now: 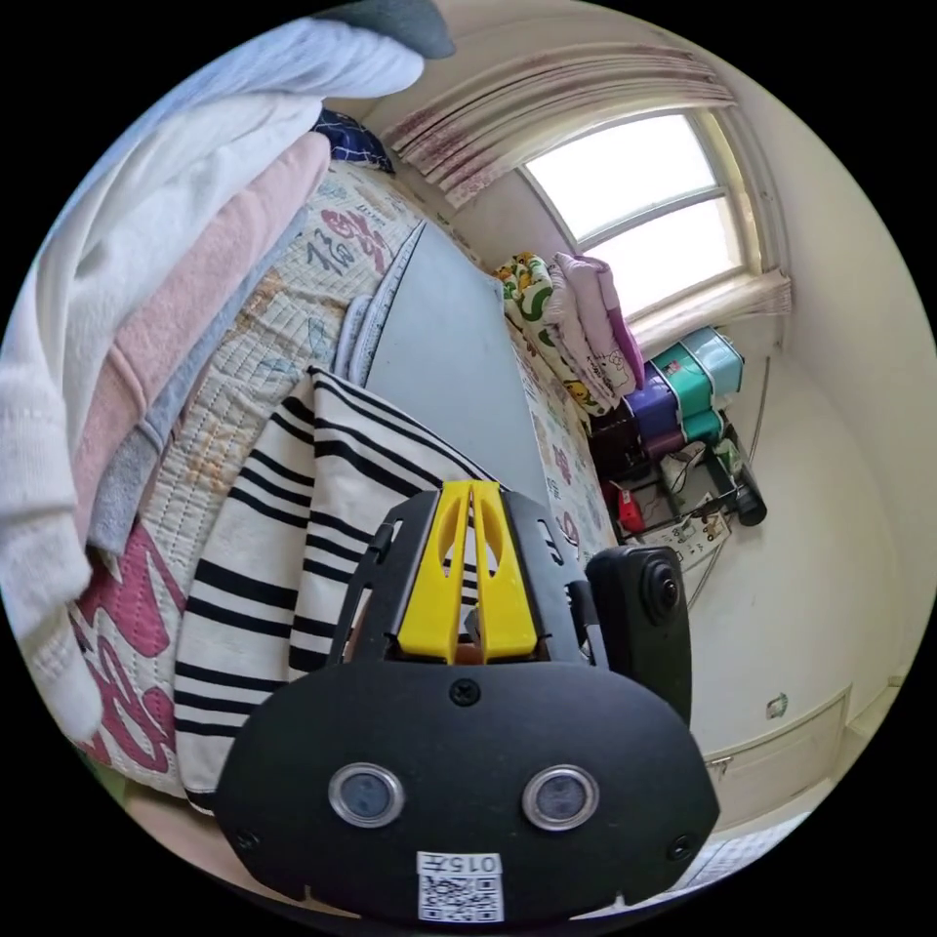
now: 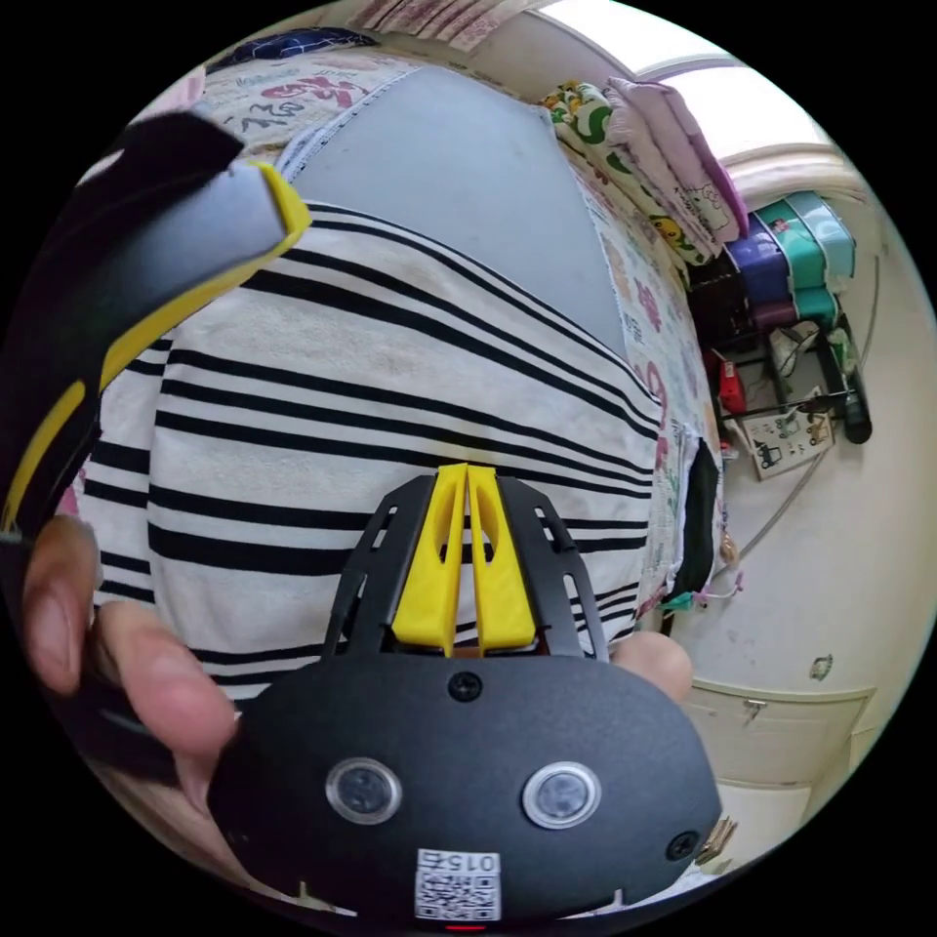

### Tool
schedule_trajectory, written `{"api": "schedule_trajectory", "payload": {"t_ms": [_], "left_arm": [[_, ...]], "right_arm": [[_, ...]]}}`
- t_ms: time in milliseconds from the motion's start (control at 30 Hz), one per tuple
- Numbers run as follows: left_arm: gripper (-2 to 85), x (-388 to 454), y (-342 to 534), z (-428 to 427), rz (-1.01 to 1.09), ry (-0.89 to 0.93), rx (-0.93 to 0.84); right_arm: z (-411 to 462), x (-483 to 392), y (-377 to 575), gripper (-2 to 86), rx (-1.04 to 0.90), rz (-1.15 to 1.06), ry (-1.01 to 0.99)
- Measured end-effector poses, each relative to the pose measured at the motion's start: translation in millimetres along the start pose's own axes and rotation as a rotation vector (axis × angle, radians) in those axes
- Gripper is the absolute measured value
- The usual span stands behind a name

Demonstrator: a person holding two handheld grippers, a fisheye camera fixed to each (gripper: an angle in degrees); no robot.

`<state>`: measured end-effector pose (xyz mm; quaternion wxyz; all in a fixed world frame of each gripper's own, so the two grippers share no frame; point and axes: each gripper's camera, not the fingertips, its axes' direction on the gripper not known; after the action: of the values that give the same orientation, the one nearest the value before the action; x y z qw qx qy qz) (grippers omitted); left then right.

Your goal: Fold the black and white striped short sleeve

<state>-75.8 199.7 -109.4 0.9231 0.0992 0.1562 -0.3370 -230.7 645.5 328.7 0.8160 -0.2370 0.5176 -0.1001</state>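
L gripper (image 1: 471,485) & R gripper (image 2: 467,469): jaws closed.

A home bedroom: a quilted bedspread (image 1: 293,312) covers the bed, folded blankets (image 1: 576,312) are stacked beneath a curtained window (image 1: 644,205), with storage boxes (image 1: 693,386) alongside.

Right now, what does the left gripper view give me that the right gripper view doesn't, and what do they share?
Left gripper view alone: a stack of white, pink and grey folded clothes, plus the arched window.

Right gripper view alone: a person's fingers on the other gripper's black and yellow body.

Both share the black and white striped short sleeve shirt on the grey bed sheet, and closed yellow jaws on the left gripper and right gripper.
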Motion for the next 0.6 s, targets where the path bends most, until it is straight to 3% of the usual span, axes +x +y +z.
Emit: {"api": "schedule_trajectory", "payload": {"t_ms": [133, 300, 600], "left_arm": [[-0.9, -1.4, -2.0, -5.3, -0.002, -0.039, 0.018], [-0.9, -8.7, -0.2, -12.7, -0.036, -0.047, 0.054], [-0.9, -11.2, -0.5, -14.6, -0.053, -0.043, 0.05]], "right_arm": [[38.6, 1.1, 24.0, -0.9, -0.013, 0.0, 0.035], [93.0, -5.0, 60.6, -0.6, -0.047, -0.154, 0.125], [163.1, 16.4, 126.5, -0.5, -0.042, -0.164, 0.139]]}}
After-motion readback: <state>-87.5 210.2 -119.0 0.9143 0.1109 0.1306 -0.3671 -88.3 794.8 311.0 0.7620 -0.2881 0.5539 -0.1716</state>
